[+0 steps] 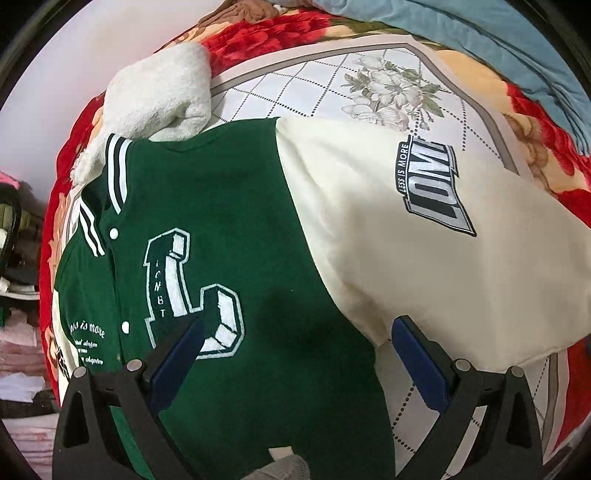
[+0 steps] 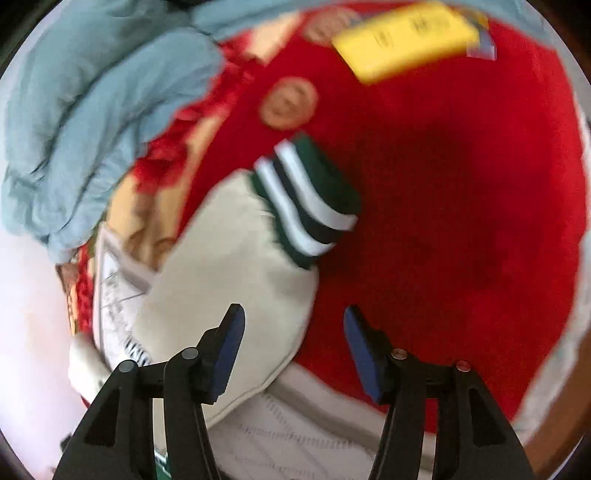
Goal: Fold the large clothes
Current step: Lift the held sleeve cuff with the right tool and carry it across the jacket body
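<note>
A green varsity jacket [image 1: 251, 206] with a white letter patch lies face up on the bed. Its cream sleeve [image 1: 424, 251] with a grey logo spreads to the right. My left gripper [image 1: 295, 325] is open and empty, hovering over the jacket's lower chest. In the right wrist view the cream sleeve [image 2: 229, 266] ends in a green cuff with white stripes [image 2: 306, 199] on the red blanket. My right gripper [image 2: 293, 314] is open and empty just below the sleeve's edge; this view is blurred.
A white fluffy garment [image 1: 159, 92] lies by the jacket's collar. A blue quilt [image 1: 480, 33] is bunched at the far side; it also shows in the right wrist view [image 2: 92, 110]. A yellow box [image 2: 410, 37] rests on the red blanket [image 2: 461, 203]. Stacked clothes [image 1: 18, 350] sit at far left.
</note>
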Demonstrator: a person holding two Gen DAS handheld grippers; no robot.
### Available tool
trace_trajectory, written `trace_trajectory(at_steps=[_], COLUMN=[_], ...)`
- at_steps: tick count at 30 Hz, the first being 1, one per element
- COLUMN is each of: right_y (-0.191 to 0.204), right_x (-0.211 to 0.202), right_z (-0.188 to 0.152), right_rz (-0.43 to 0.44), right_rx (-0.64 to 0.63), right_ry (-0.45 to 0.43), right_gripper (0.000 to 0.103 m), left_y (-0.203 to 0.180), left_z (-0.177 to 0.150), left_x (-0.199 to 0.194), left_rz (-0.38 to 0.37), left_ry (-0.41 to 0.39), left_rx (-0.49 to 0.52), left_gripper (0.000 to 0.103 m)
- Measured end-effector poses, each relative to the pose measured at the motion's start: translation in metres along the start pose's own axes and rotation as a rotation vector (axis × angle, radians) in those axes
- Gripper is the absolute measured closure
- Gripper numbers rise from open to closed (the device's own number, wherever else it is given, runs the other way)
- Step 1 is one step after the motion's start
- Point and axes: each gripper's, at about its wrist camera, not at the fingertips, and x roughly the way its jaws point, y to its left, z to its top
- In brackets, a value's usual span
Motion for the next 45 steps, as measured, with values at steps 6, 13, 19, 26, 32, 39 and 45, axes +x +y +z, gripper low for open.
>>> trace_trajectory(at_steps=[6,13,19,26,32,39,45], right_y=[0.032,0.127,0.089,0.071,0.106,0.17,0.246], right_x=[0.03,0.01,0.095,0.122,0.117,0.034,-0.025], right_z=[0.024,0.05,0.071,0.074,0.079,0.045,-0.024], right_rz=[0.109,0.103,0.166,0.405,0.429,0.471,0.529], right_rx=[-0.051,-0.404,-0.22,-0.038,-0.087,-0.229,-0.339], right_ry=[-0.099,-0.326,-0.016,0.024,0.015,-0.081,-0.085], right_gripper=[0.086,0.084,0.059,0.059,0.099,0.1,0.1], left_y=[-0.012,-0.031,-0.022,-0.014,-0.023,0.013,0.084], left_z=[-0.002,0.005,0.011,0.018,0.029,0.032,0.015], left_x=[0.006,0.012,0.013,0.05,0.071,0.037,0.015], left_rz=[0.003,-0.03,-0.06,0.01,0.007,-0.019,0.032], left_ry=[0.006,0.004,0.045,0.065,0.059,0.026,0.022], left_rx=[-0.019,-0.042,-0.086,-0.105,-0.07,-0.151,-0.246], left_gripper=[0.0,0.0,0.0,0.0,0.0,0.0,0.0])
